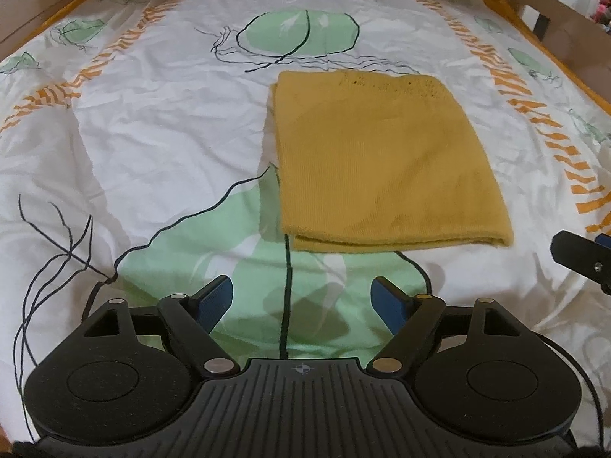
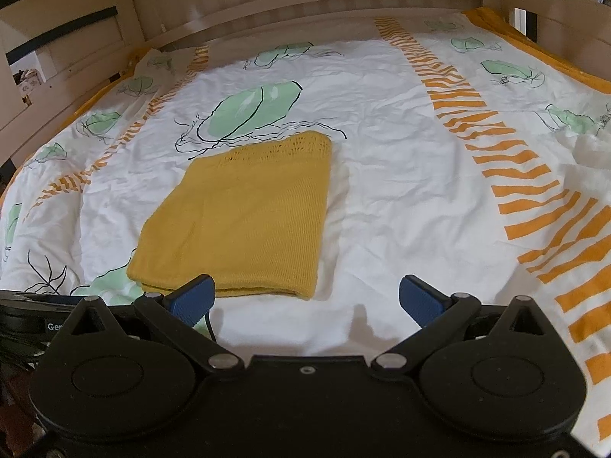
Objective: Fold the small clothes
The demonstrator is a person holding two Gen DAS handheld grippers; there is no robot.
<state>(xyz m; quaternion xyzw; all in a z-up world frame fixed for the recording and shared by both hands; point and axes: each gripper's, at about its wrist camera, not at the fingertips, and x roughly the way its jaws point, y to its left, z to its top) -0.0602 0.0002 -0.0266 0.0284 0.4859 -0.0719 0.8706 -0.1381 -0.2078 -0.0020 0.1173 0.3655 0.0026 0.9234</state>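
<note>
Yellow knit [image 1: 385,160], underlayers perhaps hidden beneath

Both wrist views sit low at the bed's [image 1: 152,122] near edge, facing its wooden rail [image 2: 343,4]. Left camera sees the yellow folded garment [image 1: 385,160] ahead-right, right camera [image 2: 244,213] ahead-left; they share it and the sheet.
</note>
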